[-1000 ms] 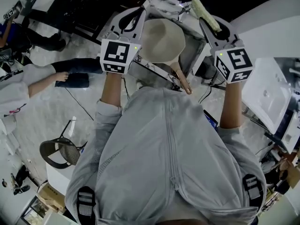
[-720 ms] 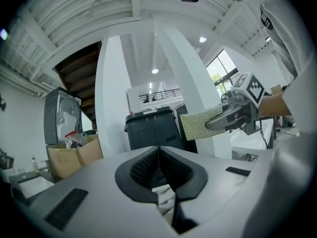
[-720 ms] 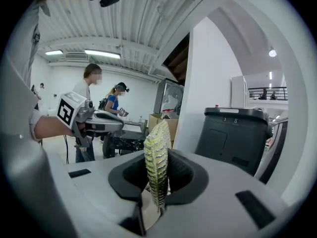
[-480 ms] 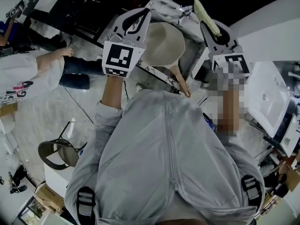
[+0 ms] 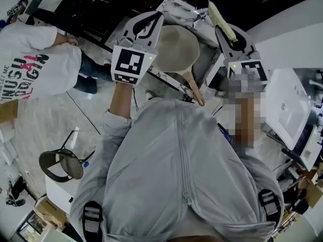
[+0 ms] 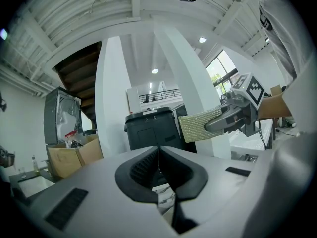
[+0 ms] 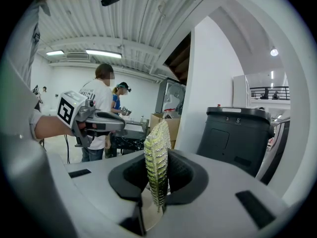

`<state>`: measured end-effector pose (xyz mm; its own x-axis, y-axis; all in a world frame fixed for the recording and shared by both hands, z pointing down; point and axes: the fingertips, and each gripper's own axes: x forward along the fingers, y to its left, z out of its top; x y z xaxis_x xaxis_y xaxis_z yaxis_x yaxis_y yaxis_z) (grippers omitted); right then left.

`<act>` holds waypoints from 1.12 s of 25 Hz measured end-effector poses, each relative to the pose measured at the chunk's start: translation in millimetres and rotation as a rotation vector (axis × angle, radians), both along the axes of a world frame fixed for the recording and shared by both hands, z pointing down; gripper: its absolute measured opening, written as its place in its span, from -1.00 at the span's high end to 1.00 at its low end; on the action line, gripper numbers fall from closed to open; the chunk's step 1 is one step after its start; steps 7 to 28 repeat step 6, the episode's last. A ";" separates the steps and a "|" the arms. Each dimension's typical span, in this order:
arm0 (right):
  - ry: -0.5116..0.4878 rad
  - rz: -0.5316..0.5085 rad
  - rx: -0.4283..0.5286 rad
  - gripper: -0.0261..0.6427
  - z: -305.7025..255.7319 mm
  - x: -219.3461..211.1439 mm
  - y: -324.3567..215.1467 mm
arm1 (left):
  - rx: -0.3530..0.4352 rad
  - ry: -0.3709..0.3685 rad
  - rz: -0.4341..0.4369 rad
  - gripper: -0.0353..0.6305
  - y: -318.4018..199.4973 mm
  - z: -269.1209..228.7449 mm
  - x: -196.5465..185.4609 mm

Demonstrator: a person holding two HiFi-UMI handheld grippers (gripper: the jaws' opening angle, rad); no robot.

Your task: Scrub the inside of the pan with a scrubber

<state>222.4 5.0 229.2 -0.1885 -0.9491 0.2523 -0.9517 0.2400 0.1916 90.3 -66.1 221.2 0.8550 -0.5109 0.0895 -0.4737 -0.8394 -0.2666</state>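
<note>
Right claw (image 7: pixel 157 180) grips a flat yellow-green mesh scrubber (image 7: pixel 156 152) edge-on; left claw (image 6: pixel 158 168) pressed together, empty — round beige pan (image 5: pixel 176 47) at its three o'clock, rim close.

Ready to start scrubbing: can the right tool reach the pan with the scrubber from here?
Probably yes. The right tool holds the scrubber just beside the pan, with nothing between them; the left tool, shut and empty, is at the opposite rim.

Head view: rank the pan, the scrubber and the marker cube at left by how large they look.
1. pan, clearly largest
2. left marker cube
3. scrubber, only a narrow strip here
</note>
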 end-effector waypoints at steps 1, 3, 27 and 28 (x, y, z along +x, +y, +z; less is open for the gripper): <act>0.001 0.000 -0.001 0.67 0.6 0.1 0.1 | -0.001 0.001 0.000 0.82 0.1 0.8 -0.2; 0.001 0.001 -0.002 0.67 1.4 0.2 0.0 | -0.002 0.002 -0.001 0.82 -0.4 2.2 -0.9; 0.000 0.003 -0.004 0.67 2.8 -0.7 -0.1 | -0.005 0.001 -0.003 0.82 -1.7 4.7 -2.9; 0.000 0.003 -0.004 0.67 2.8 -0.7 -0.1 | -0.005 0.001 -0.003 0.82 -1.7 4.7 -2.9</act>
